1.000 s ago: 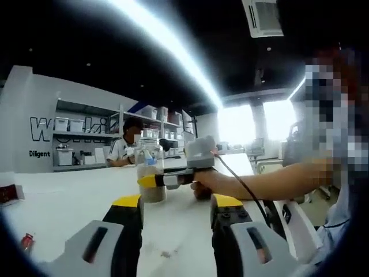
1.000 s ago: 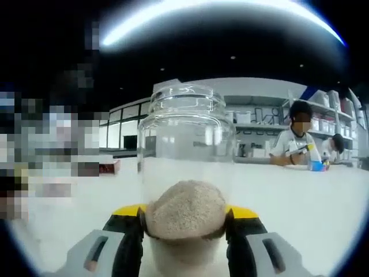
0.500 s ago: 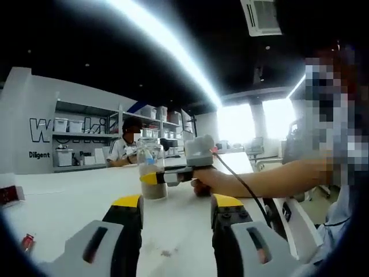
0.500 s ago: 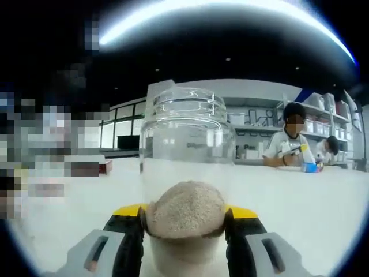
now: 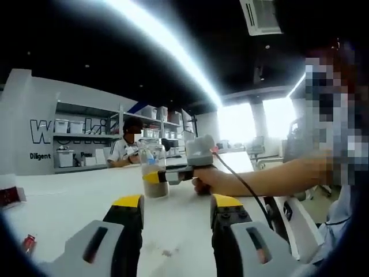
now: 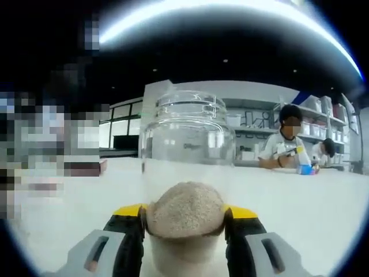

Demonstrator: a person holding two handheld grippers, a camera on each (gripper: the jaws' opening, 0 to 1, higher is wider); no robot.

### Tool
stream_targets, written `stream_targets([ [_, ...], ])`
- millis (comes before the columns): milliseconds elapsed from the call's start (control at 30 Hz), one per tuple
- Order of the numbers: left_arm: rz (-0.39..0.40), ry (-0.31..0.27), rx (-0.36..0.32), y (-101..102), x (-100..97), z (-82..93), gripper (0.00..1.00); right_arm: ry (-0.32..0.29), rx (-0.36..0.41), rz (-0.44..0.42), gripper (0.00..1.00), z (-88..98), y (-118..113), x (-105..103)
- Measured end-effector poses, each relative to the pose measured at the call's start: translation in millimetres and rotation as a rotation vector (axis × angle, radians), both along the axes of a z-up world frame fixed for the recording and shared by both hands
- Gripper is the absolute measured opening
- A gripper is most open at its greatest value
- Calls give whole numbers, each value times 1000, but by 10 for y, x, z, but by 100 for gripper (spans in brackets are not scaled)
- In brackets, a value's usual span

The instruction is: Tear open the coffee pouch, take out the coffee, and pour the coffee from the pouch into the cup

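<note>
While the glass jar (image 6: 185,173) was gripped low on its body between the jaws of the right gripper (image 6: 185,222), a mound of pale brown coffee powder (image 6: 185,209) could be seen inside it, directly ahead of the tool and pressed close to the lens. In the left gripper view the same jar (image 5: 153,176) appeared out in front and slightly to the left of the left gripper (image 5: 176,209), held above or just on the white table (image 5: 69,196) (which of the two could not be judged from that angle). The left gripper's jaws were parted with nothing between them, low over the table. No pouch could be made out near either tool, and a small red object (image 5: 27,242) far to the left of the left gripper was too blurred to identify. Since the powder was already in the jar, pouring was judged finished. To set the jar down well, it should be kept upright, lowered gently until its base was flat, and only then released.
</note>
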State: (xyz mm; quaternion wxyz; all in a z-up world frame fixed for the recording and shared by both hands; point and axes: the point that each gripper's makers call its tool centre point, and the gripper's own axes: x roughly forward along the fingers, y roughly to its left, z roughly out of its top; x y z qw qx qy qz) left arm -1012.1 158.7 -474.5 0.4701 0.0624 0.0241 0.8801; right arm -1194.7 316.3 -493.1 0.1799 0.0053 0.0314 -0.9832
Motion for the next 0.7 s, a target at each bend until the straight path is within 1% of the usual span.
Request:
stream_targets([
  [567, -10, -6, -4, 15, 9, -18, 48, 10, -19, -44, 55, 23, 148, -49],
  [700, -9, -4, -6, 12, 6, -20, 48, 16, -7, -48, 55, 28, 178, -68],
])
